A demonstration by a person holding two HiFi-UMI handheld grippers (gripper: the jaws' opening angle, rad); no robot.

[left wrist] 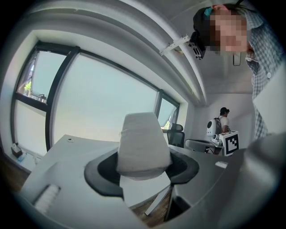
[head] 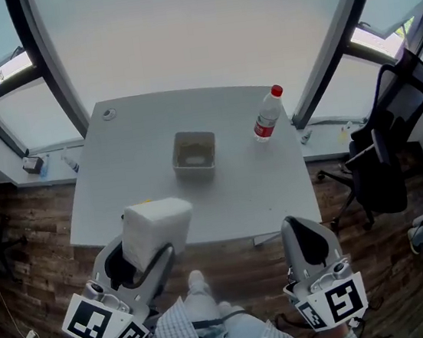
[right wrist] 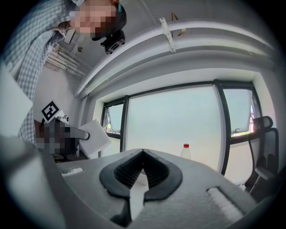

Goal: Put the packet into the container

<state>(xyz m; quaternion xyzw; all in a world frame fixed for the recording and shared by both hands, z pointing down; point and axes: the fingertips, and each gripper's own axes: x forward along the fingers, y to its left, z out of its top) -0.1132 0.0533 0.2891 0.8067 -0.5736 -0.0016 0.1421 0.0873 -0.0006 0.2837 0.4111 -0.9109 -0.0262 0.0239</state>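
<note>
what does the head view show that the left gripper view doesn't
Only the head view: the container and the bottle, both standing on the table. Only the left gripper view: a person standing far back in the room. Both: the white packet clamped in the left gripper, and the table top.

Setting: an office. You face a white table (head: 121, 184).
- Beyond the table: tall dark-framed windows (head: 178, 29) set in a curved wall.
- Right of the table: black swivel chairs (head: 392, 133).
- Under and around the table: wood-plank floor (head: 26, 227).
- Far right of the table, past the chairs: a second person (left wrist: 222, 120), standing.
</note>
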